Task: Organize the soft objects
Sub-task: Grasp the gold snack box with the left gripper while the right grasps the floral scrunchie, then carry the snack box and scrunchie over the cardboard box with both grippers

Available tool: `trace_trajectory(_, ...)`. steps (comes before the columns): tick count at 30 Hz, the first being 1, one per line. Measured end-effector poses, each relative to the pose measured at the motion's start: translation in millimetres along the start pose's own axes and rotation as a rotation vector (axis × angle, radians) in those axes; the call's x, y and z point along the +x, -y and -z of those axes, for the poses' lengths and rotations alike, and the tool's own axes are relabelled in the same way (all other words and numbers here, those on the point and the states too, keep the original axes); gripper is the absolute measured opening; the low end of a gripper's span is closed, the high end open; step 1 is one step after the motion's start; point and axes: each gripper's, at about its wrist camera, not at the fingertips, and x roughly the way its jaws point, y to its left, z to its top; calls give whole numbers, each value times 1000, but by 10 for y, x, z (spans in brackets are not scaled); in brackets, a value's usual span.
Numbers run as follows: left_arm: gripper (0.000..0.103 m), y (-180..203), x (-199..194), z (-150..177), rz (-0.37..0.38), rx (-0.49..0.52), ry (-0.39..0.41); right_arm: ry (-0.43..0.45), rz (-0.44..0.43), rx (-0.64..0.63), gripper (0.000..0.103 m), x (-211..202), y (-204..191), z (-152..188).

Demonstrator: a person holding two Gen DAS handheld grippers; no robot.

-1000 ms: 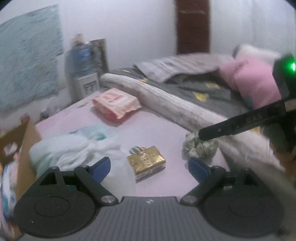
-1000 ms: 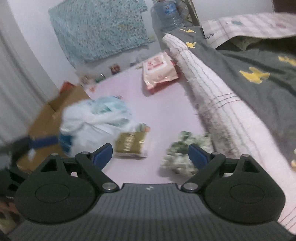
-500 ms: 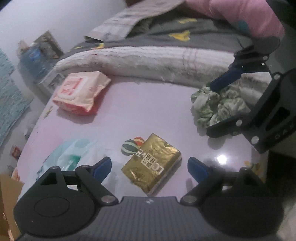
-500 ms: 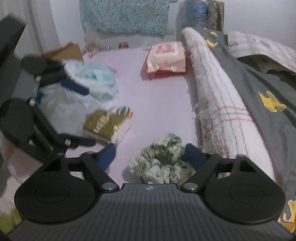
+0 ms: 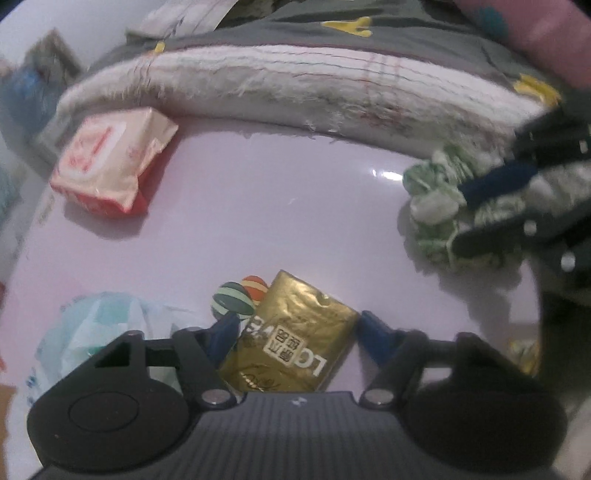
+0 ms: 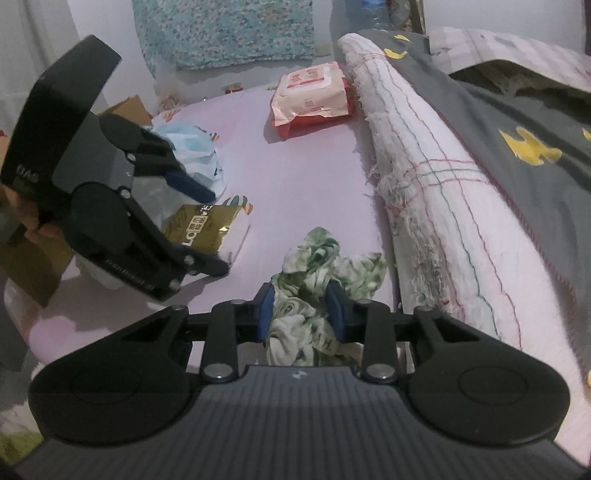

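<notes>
A gold tissue pack (image 5: 291, 343) lies on the pink bed sheet (image 5: 277, 214). My left gripper (image 5: 295, 328) has a blue finger on each side of it and is closing on it; it also shows in the right wrist view (image 6: 210, 229). My right gripper (image 6: 301, 310) is shut on a green-and-white crumpled cloth (image 6: 325, 273) lying by the rolled white blanket (image 6: 436, 192). The cloth also shows in the left wrist view (image 5: 436, 192). A pink wet-wipes pack (image 5: 110, 162) lies further back.
A white plastic bag (image 5: 96, 332) lies left of the gold pack. A cardboard box (image 6: 33, 258) stands at the bed's left edge. A grey blanket with yellow shapes (image 6: 517, 122) covers the right side. A water bottle (image 6: 369, 11) stands against the far wall.
My left gripper moved down and narrowed around the gold pack. My right gripper closed on the green-and-white cloth.
</notes>
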Motion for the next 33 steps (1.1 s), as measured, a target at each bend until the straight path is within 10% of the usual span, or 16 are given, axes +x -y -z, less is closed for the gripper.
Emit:
trace_trajectory(9, 70, -49, -51, -96, 142, -272, -107, 23, -38, 71, 29, -33, 119, 34)
trace_trajectory(14, 73, 113, -8, -61, 84, -211, -122, 36, -21, 55, 28, -41, 85, 64)
trace_trajectory(20, 62, 108, -97, 17, 71, -249, -67, 79, -19, 110, 11, -156, 109, 91)
trace_trajectory(33, 60, -11, -1091, 343, 104, -464, 174, 201, -151, 262, 9, -661, 105, 35)
